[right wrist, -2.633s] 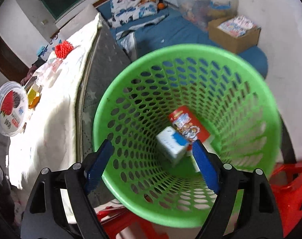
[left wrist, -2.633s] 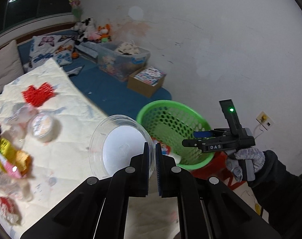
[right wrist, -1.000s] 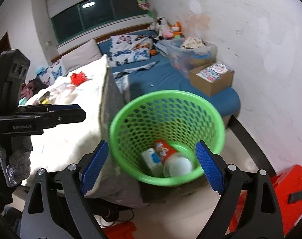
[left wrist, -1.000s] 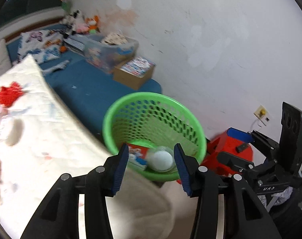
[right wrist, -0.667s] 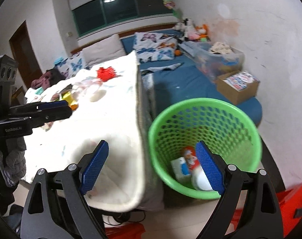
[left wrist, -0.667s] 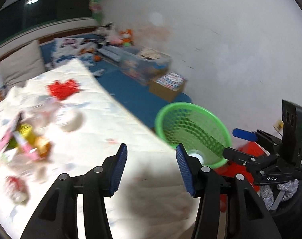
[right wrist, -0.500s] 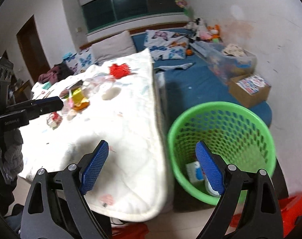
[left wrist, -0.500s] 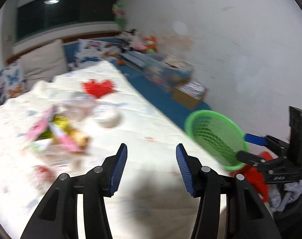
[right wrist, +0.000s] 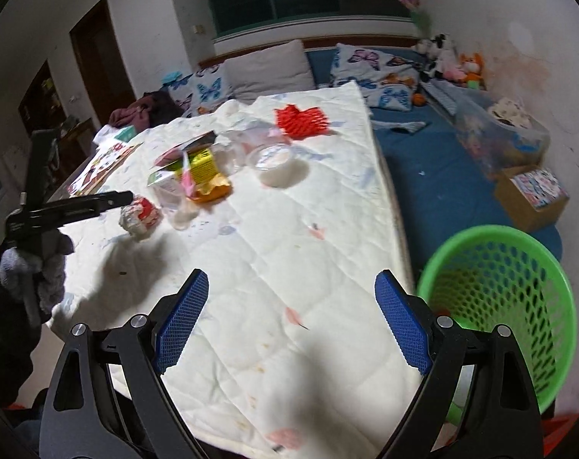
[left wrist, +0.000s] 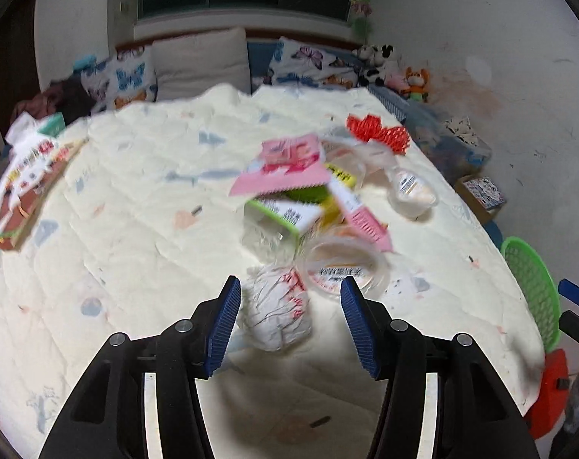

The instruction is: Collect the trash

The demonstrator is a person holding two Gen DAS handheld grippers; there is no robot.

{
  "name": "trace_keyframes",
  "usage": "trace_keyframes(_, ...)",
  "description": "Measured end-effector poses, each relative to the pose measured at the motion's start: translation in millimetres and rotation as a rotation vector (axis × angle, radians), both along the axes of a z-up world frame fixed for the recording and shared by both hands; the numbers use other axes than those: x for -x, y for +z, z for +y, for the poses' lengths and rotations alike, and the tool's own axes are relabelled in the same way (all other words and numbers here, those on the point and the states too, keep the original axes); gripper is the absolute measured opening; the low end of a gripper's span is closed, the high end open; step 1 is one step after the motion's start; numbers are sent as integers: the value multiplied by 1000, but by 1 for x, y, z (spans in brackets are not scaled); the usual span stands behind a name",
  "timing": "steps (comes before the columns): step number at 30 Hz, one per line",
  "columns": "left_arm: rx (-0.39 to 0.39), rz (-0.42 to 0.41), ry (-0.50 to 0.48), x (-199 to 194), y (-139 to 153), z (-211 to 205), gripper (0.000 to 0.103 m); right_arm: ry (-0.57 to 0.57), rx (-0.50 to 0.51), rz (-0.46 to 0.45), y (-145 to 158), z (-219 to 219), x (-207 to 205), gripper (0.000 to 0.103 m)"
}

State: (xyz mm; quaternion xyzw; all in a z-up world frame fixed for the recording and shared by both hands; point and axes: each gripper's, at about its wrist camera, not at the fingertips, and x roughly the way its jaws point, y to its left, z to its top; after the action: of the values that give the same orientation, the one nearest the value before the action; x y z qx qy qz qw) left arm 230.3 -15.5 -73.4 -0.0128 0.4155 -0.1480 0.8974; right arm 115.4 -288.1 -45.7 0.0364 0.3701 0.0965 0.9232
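Your left claw (left wrist: 287,319) swung from basket (right wrist: 498,306) to quilt, opening around the untouched crumpled wrapper (left wrist: 278,311); only the right view shows your spread right claw (right wrist: 291,323) empty.

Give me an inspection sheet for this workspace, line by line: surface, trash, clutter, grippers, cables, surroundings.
Surface: cream quilted bedspread, faintly stained.
Job's things: crumpled white-and-red paper wad; clear round plastic tub; pink, green and yellow wrappers; green perforated plastic basket beside the bed.
Clutter: red mesh piece; printed box at the bed's edge.
Grippers: left gripper jaws opening, the wad between them, untouched; right gripper open, empty.
Cables: nothing seen.
Surroundings: butterfly pillows, plush toys, cardboard box.
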Motion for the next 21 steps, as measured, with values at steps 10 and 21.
trace_keyframes(10,15,52,19,-20,-23,6,54,82,-17,29,0,37,-41,80)
trace_keyframes(21,45,32,8,-16,-23,17,41,184,-117,48,16,83,-94,63)
